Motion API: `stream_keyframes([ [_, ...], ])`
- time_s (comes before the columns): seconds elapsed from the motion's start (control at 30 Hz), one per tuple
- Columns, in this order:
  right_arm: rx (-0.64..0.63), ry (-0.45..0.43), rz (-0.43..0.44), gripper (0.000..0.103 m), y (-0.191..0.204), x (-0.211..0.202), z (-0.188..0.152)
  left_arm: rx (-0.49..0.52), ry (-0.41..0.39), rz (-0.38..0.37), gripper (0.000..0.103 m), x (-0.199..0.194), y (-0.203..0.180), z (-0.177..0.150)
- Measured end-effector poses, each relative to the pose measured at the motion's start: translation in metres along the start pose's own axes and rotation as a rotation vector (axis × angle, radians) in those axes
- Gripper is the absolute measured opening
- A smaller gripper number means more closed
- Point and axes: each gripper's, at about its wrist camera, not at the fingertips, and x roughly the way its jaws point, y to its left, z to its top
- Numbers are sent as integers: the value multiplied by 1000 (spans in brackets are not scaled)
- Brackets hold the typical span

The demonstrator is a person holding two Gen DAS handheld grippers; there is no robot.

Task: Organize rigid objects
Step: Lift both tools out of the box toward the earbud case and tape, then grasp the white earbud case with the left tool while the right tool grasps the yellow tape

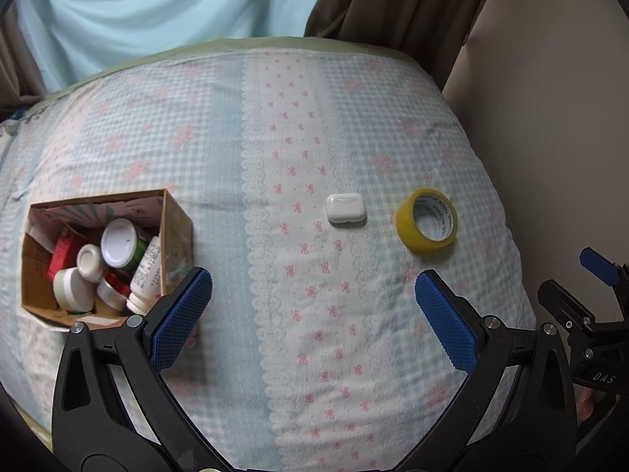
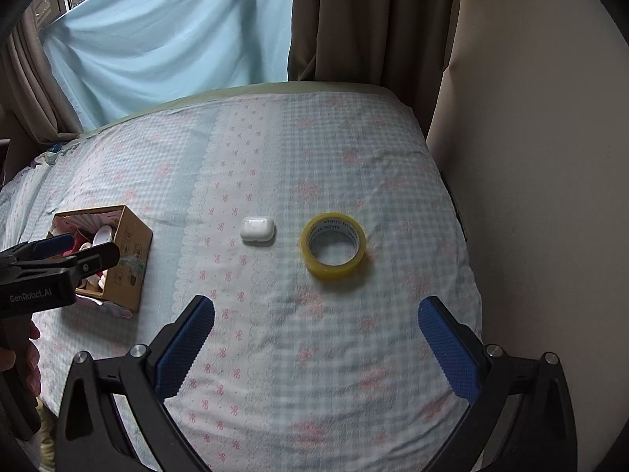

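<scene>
A white earbud case (image 1: 346, 208) (image 2: 257, 229) and a yellow tape roll (image 1: 426, 220) (image 2: 333, 245) lie on the quilted bed. A cardboard box (image 1: 177, 232) (image 2: 131, 251) at the left holds several jars and bottles. My left gripper (image 1: 314, 295) is open and empty, hovering above the bed between the box and the case. My right gripper (image 2: 316, 322) is open and empty, just short of the tape roll. In the right wrist view the left gripper (image 2: 74, 247) shows in front of the box.
The bed (image 1: 295, 354) (image 2: 275, 149) ends at a beige wall (image 2: 530, 196) on the right. Blue and brown curtains (image 2: 373, 19) hang behind the far edge.
</scene>
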Motion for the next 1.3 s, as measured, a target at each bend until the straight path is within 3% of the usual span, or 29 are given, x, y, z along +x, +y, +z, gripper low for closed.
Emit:
stream_keyframes([
  [0.23, 2, -43, 36, 103, -13, 78, -9, 37, -3, 1, 103, 97, -22, 12],
  [0.43, -35, -111, 33, 103, -17, 147, -20, -7, -15, -6, 103, 176, -29, 18],
  [0.63, -42, -128, 45, 103, -21, 201, -24, 7, -26, 28, 101, 234, -35, 18],
  [0.9, -78, -140, 79, 103, -24, 241, -19, 83, -102, 81, 94, 251, -47, 10],
  [0.97, -76, -143, 77, 103, -26, 246, -16, 88, -116, 71, 89, 251, -47, 9],
  [1.03, -70, -147, 96, 103, -27, 248, -13, 95, -132, 56, 76, 248, -49, 9],
  [1.2, -95, -142, 117, 97, -24, 253, -6, 93, -140, 31, 58, 249, -48, 12],
  [1.3, -83, -148, 125, 97, -25, 252, -6, 88, -140, 15, 58, 248, -46, 13],
])
